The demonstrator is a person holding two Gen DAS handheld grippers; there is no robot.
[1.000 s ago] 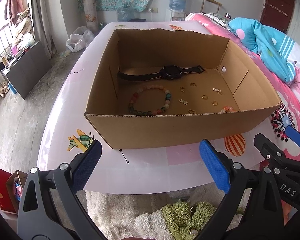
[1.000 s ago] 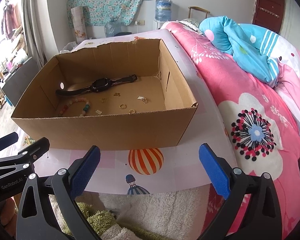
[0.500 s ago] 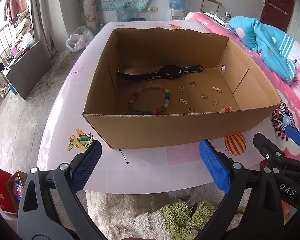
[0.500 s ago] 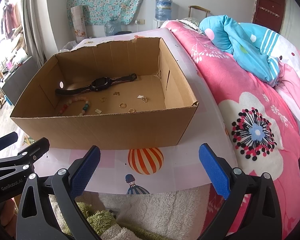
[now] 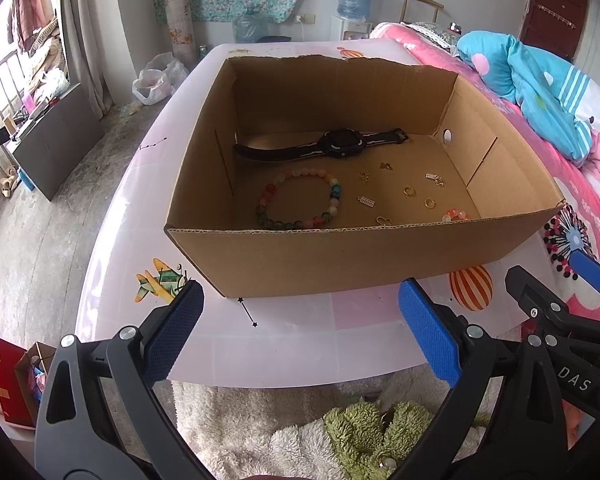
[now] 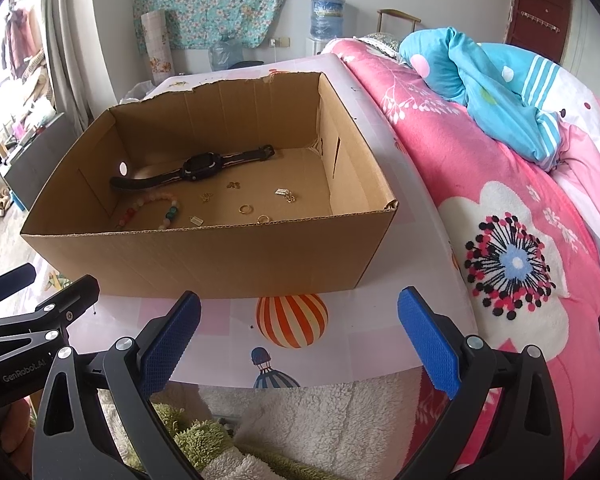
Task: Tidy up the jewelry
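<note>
An open cardboard box (image 5: 340, 256) (image 6: 204, 256) stands on a pale pink table (image 5: 300, 332). Inside lie a black watch (image 5: 328, 146) (image 6: 198, 168), a multicoloured bead bracelet (image 5: 300, 200) (image 6: 150, 208), a small orange bead piece (image 5: 456, 215) and several small gold rings and charms (image 5: 409, 191) (image 6: 245, 209). My left gripper (image 5: 300, 328) hovers open in front of the box's near wall, holding nothing. My right gripper (image 6: 298, 330) is open too, beside the left one, over the table's front edge.
A bed with a pink flowered blanket (image 6: 500, 208) and a blue quilt (image 6: 492, 76) runs along the right side of the table. A white and green fluffy rug (image 5: 300, 420) lies below the table edge. Red bags (image 5: 4, 376) sit on the floor at left.
Both views have shifted very slightly; the box sits a touch lower and nearer in the frames. Nothing was grasped or released.
</note>
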